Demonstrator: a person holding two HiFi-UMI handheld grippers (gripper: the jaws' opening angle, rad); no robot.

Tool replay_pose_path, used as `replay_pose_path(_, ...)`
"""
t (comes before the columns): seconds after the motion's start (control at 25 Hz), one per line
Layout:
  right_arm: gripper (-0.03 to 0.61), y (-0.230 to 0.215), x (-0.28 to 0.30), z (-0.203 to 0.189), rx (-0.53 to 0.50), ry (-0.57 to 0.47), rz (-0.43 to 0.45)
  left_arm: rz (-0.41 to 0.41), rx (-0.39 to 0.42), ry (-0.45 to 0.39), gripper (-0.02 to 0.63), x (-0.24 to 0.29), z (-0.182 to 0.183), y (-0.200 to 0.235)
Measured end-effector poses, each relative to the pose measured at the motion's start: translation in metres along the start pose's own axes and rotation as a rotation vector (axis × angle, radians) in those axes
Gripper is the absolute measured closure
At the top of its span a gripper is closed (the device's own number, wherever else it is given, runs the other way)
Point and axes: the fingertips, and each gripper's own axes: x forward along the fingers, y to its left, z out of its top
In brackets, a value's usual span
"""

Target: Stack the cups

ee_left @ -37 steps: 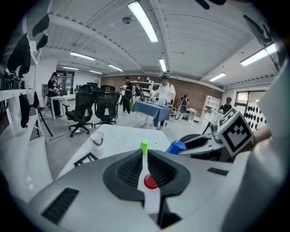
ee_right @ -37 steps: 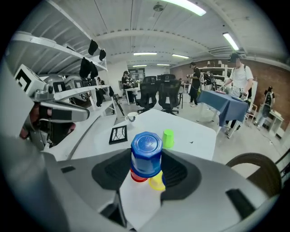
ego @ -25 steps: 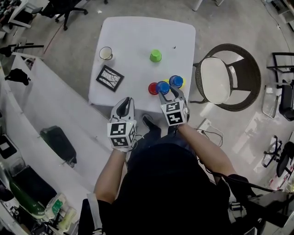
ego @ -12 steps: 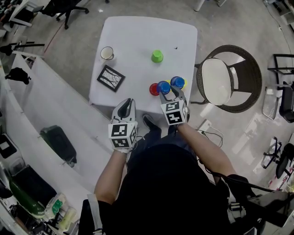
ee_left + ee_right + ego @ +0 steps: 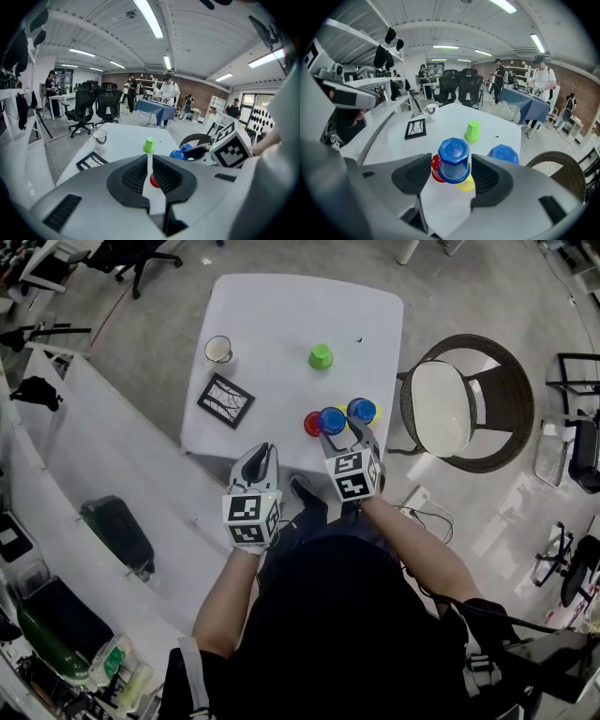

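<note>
Table [image 5: 281, 306]: white and square, and it carried everything listed below except the chair.
Mug [image 5: 217, 350]: stood upright near the table's left edge, well apart from both grippers.
Framed picture [image 5: 225, 400]: lay flat just nearer than the mug, to the left of the left gripper's line.
Left gripper [image 5: 147, 159]: hung at the table's near edge. Its jaws were drawn almost together, leaving only a thin slit with nothing held in it.
Green cup [image 5: 473, 131]: stood upside down and alone at mid-table, well beyond both grippers.
Red cup [image 5: 435, 168]: stood upside down just left of the stacked pair. The left gripper view showed it through that gripper's slit, but it sat well past the tips.
Yellow cup [image 5: 465, 184]: stood upside down under the blue cup, with only its lower rim showing.
Blue cup [image 5: 453, 151]: sat upside down on top of the yellow cup, squarely between the right gripper's jaws.
Right gripper [image 5: 452, 163]: its jaws stood wide and had just been opening. One pad flanked each side of the blue cup with a sliver of gap, and neither pressed on it.
Second blue cup [image 5: 503, 154]: stood upside down just right of the right jaw, outside the gap.
Chair [image 5: 464, 399]: a round woven chair on the floor to the right of the table.
</note>
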Motion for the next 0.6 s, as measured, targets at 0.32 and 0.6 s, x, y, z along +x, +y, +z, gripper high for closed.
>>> replay_pose_path(0.32, 0.316, 0.001, -0.045, 0.026, 0.012, -0.147, 0.046, -0.004, -0.005, -0.013, 0.58, 0.002, 0.003, -0.006)
replay_pose_path(0.6, 0.345, -0.072, -0.073, 0.048, 0.102, -0.234, -0.041, 0.001, -0.009, -0.033, 0.58, 0.003, 0.009, -0.015)
